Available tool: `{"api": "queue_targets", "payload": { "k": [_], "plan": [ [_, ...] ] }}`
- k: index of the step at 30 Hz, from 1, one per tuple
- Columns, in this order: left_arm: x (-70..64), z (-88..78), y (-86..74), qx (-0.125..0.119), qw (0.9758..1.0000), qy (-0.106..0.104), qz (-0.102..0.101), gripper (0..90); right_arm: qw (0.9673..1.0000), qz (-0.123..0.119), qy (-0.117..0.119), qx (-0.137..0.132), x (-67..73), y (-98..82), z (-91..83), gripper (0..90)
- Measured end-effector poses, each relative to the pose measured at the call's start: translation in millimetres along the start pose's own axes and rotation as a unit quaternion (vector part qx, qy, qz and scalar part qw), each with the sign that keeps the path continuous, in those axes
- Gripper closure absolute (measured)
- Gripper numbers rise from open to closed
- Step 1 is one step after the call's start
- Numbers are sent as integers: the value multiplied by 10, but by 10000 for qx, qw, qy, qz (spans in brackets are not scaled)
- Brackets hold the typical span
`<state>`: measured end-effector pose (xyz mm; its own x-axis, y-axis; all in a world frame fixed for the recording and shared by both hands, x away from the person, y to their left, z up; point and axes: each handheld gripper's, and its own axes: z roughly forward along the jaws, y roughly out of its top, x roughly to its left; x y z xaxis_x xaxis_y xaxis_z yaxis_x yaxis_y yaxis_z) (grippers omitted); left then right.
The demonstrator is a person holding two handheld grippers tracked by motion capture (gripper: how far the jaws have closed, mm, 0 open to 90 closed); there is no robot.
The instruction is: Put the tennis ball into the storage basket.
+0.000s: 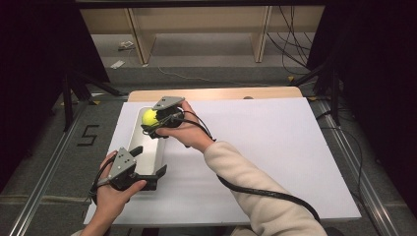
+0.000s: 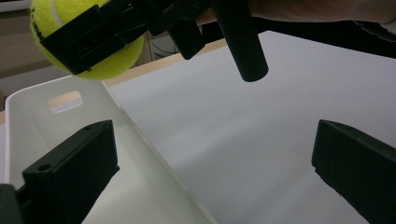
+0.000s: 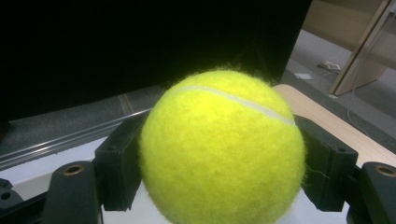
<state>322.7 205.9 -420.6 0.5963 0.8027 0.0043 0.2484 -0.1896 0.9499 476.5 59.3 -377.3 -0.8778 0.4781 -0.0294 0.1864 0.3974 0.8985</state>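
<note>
A yellow tennis ball (image 1: pixel 149 117) hangs just above the far end of a long white tray (image 1: pixel 147 150), with my right gripper (image 1: pixel 150 121) shut on it. In the right gripper view the ball (image 3: pixel 224 149) sits squeezed between both black pads (image 3: pixel 119 168). My left gripper (image 1: pixel 149 161) is at the tray's near end, jaws wide apart. In the left gripper view the tray's right wall (image 2: pixel 154 158) runs between them, one jaw inside the tray and one over the white board. Neither jaw presses on the wall. Ahead and above, the ball (image 2: pixel 114 63) shows in the other gripper.
The tray lies on a white board (image 1: pixel 255 147) that covers most of a wooden table (image 1: pixel 216 93). A handle slot (image 2: pixel 65 100) pierces the tray's far wall. A black cable (image 1: pixel 265 194) trails under the right sleeve. Beyond the table are floor, cables and shelf legs.
</note>
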Motion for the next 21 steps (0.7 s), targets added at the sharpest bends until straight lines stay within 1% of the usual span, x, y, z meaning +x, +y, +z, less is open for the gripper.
{"api": "queue_targets", "payload": {
  "k": [14,21],
  "plan": [
    [1,-6,3,3,10000,2,-4,0,10000,6,13,60,-3,23,67,268],
    [3,-7,4,0,10000,2,7,0,10000,5,-25,84,-17,29,99,268]
  ]
}}
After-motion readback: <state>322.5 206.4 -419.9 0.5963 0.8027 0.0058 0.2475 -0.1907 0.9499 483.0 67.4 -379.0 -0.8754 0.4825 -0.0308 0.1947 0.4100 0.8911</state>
